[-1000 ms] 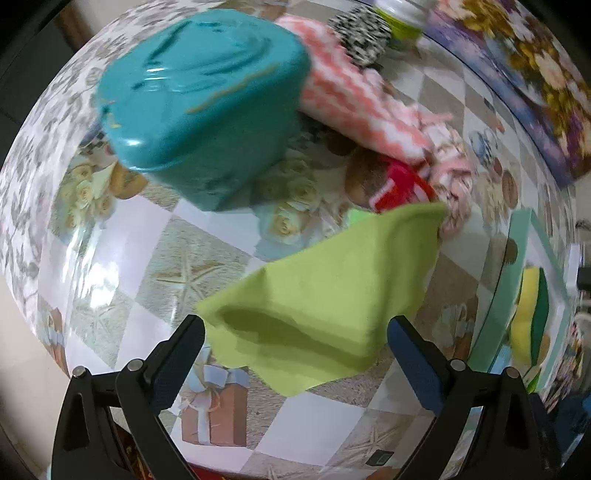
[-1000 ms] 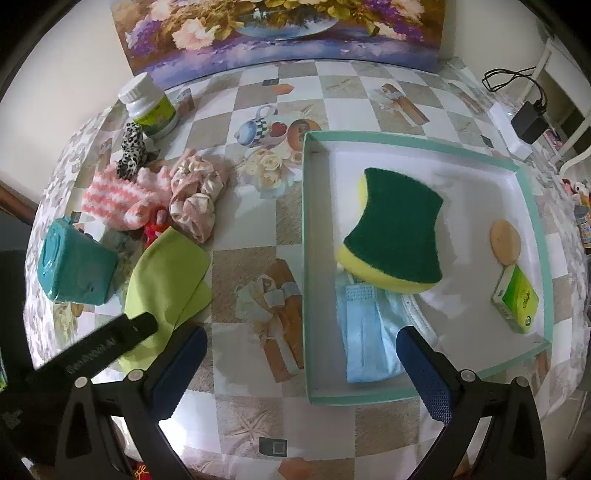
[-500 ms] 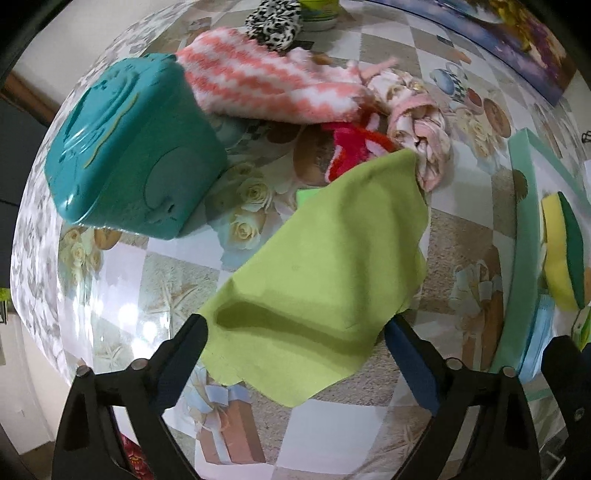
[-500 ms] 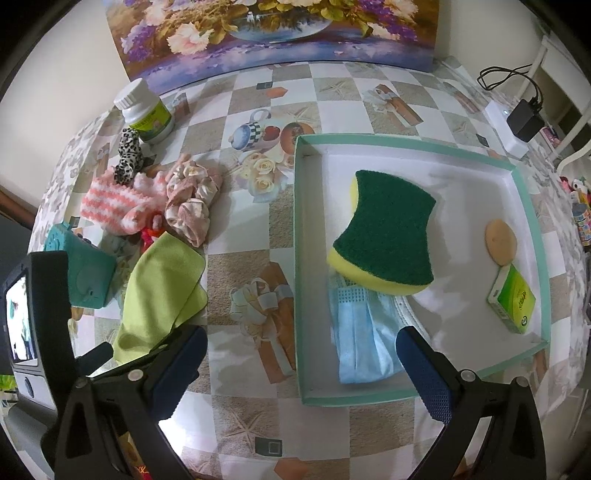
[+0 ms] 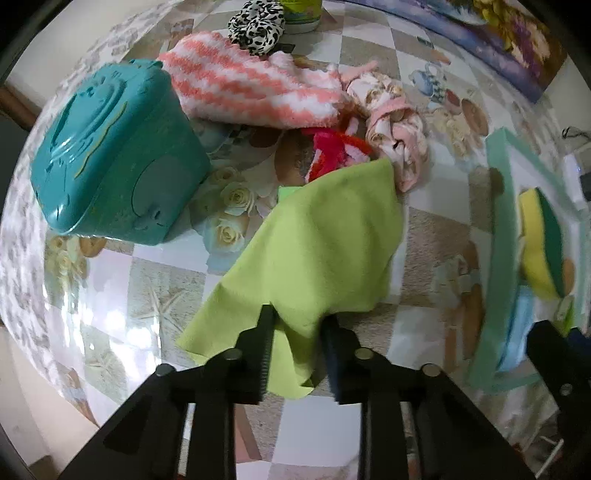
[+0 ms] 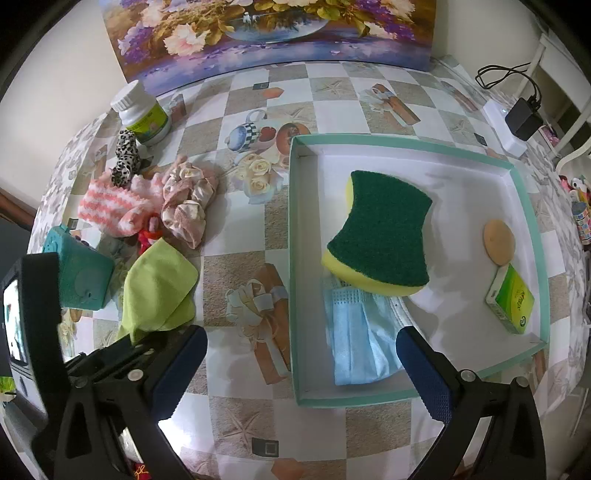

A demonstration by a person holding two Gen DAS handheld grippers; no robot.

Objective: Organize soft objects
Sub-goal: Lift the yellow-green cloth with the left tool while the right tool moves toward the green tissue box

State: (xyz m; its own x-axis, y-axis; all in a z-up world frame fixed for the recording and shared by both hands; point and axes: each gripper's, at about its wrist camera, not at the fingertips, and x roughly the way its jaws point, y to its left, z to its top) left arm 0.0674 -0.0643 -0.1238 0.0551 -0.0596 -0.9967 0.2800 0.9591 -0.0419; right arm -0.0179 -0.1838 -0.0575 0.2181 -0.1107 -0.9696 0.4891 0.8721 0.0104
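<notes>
A lime green cloth (image 5: pixel 325 251) lies crumpled on the patterned table, just left of the teal-rimmed tray (image 6: pixel 291 258). My left gripper (image 5: pixel 297 332) points straight down at the cloth's near edge. Its jaws are closing, and a bunched fold of the cloth is pinched between them. From the right wrist view the same green cloth (image 6: pixel 159 288) shows beside the left tool's black body. My right gripper (image 6: pixel 301 354) hangs open above the tray's near left corner, holding nothing. Inside the tray lie a green-and-yellow sponge (image 6: pixel 384 229) and a blue face mask (image 6: pixel 354 339).
Behind the cloth sit a striped pink sock (image 5: pixel 251 92), a pink scrunchie (image 5: pixel 395 136), a red fuzzy item (image 5: pixel 332 151) and a leopard scrunchie (image 5: pixel 255 26). A teal plastic box (image 5: pixel 110 147) stands to the left. The tray also holds a small green box (image 6: pixel 511 299) and a round pad (image 6: pixel 498 242).
My left gripper slid over the cloth and rolled a little; its jaws went from wide apart to pinching the cloth's near edge. The right gripper kept still.
</notes>
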